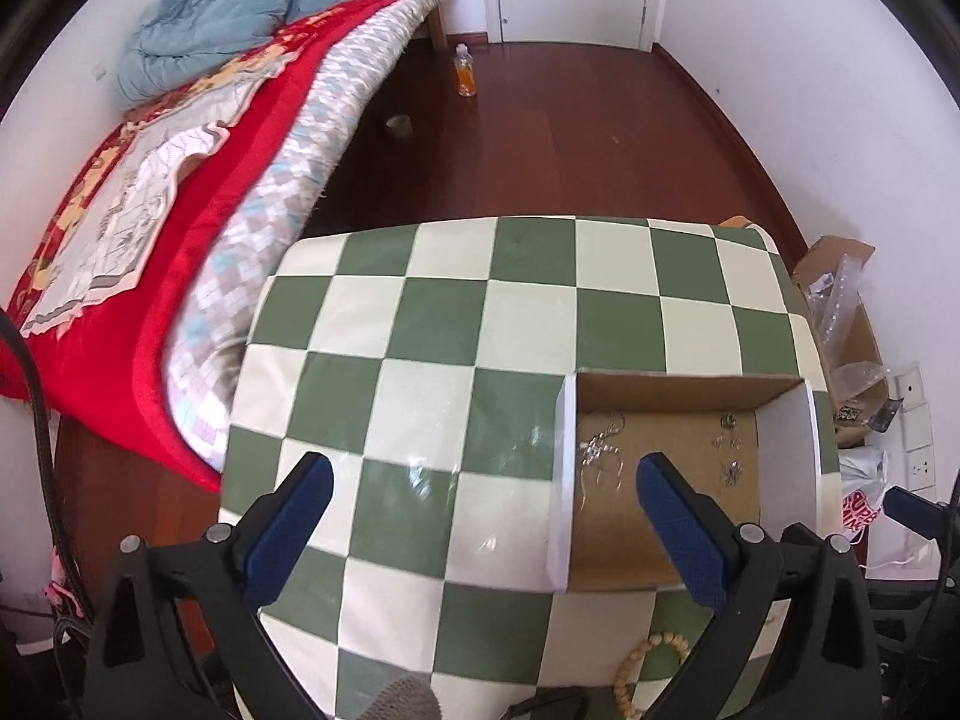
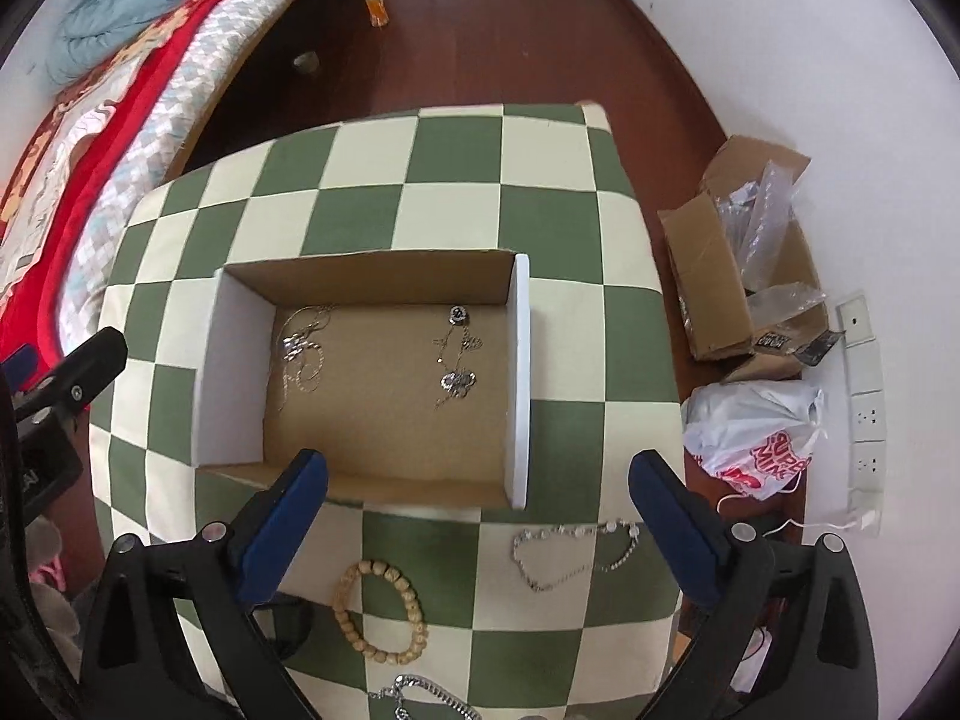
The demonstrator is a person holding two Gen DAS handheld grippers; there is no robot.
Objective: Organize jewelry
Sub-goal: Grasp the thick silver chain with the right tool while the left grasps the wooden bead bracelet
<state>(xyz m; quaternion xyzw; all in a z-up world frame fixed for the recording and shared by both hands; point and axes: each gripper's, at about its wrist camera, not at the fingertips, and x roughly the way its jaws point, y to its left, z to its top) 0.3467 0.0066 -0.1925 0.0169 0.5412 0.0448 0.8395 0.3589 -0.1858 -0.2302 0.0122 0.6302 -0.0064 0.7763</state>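
Here we hold both tools above the counter (image 2: 456,168), which wears a green and cream checked cloth; our left tool (image 1: 486,534) is spread wide with nothing between its blue pads, hovering over the cloth just left of the cardboard box (image 1: 690,387); our right tool (image 2: 480,534) is likewise wide open and empty, poised over the near edge of the same box (image 2: 372,276).

Inside the box, on its brown floor, a thin chain necklace (image 2: 303,354) lies at the left, and a second chain with small pendants (image 2: 457,363) lies at the right, the two well apart; outside the box, on the near part of the counter, a wooden bead bracelet (image 2: 379,611) rests at the left, a silver bracelet (image 2: 573,552) lies to its right between our right tool's fingers, and another silver chain (image 2: 420,697) shows at the nearest edge.

Beyond the counter, a bed (image 1: 180,180) with a red cover stands at the far left; an open carton (image 2: 720,276) and a plastic bag (image 2: 756,438) sit on the floor at the right.
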